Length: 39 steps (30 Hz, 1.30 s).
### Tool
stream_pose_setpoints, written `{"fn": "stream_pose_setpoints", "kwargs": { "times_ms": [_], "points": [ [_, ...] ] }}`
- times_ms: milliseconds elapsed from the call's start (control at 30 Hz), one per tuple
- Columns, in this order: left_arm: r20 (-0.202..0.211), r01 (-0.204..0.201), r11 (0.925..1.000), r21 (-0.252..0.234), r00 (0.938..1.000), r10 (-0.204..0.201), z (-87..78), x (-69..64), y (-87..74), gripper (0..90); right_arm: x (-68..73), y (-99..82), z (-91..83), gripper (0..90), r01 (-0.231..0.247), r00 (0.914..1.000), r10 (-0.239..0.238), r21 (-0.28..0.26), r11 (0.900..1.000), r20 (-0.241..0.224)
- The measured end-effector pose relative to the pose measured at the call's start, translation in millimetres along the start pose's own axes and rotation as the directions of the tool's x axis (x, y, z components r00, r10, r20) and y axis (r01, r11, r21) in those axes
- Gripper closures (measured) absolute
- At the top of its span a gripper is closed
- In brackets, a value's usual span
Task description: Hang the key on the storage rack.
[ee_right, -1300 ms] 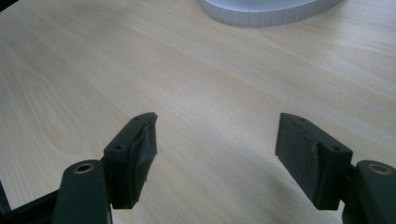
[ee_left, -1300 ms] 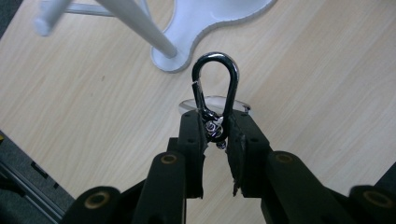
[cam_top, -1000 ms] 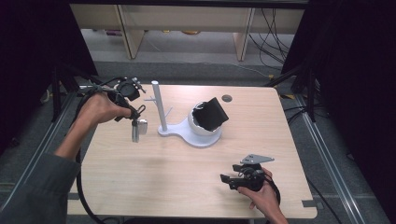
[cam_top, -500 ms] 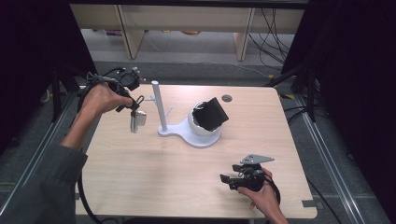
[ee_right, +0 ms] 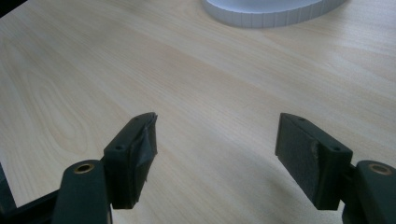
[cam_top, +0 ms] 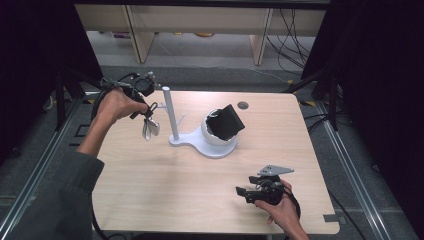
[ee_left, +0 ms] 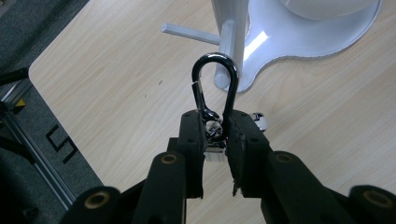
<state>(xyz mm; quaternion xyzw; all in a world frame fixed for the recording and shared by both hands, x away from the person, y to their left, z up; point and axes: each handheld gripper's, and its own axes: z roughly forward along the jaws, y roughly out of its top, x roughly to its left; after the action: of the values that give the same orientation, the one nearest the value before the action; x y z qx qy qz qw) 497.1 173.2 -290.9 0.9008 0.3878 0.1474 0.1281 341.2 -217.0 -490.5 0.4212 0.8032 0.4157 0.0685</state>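
We see the left hand (cam_top: 116, 104) raised above the far left part of the table (cam_top: 165, 190), the forearm stretched forward from the near edge and the wrist bent so the left claw (cam_top: 145, 107) points toward the white stand (cam_top: 202, 142). That claw is clenched on a black snap hook (ee_left: 215, 88): in the left gripper view the jaws pinch its lower end, and its rounded loop sticks out straight ahead of the tips. Silver keys (cam_top: 150, 129) dangle below the claw in the high view. Just ahead of the loop stands the white post (ee_left: 232, 37) of the stand, with a short peg (ee_left: 189, 33) jutting from it to the claw's left; whether the loop touches the post we cannot tell.

The right hand (cam_top: 280, 205) rests low at the near right of the table, its right claw (ee_right: 215, 135) lying level and pointing left in the high view. Its jaws stand wide apart with nothing between them, bare wood ahead and the stand's base beyond.
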Motion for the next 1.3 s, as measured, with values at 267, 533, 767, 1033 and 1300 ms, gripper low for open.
{"fn": "stream_pose_setpoints", "kwargs": {
  "times_ms": [267,533,767,1033,1300],
  "points": [
    [0.003,-0.011,0.9999,0.006,0.9999,0.011,8.1,-0.4,2.9,75.5,0.5,-0.1,0.0,30.1,-0.001,1.0000,0.001,0.005,1.0000,0.003],
    [0.003,-0.010,0.9999,0.008,0.9999,0.010,16.0,-5.3,5.6,75.6,1.0,0.2,0.8,30.1,-0.009,0.9999,0.009,0.006,0.9999,-0.007],
    [-0.001,-0.013,0.9999,-0.005,0.9999,0.013,25.1,-7.9,10.7,75.5,0.6,0.2,1.0,30.1,0.002,1.0000,-0.002,0.005,1.0000,0.001],
    [-0.015,-0.006,0.9996,-0.027,0.9999,0.006,26.4,-7.0,9.6,69.1,1.0,-0.6,1.4,30.1,0.009,1.0000,-0.009,0.004,1.0000,0.001],
    [-0.009,-0.018,0.9982,-0.057,0.9998,0.018,20.8,-12.4,-1.8,54.1,0.8,0.4,1.0,30.1,0.004,1.0000,-0.004,0.003,1.0000,-0.004]
  ]
}}
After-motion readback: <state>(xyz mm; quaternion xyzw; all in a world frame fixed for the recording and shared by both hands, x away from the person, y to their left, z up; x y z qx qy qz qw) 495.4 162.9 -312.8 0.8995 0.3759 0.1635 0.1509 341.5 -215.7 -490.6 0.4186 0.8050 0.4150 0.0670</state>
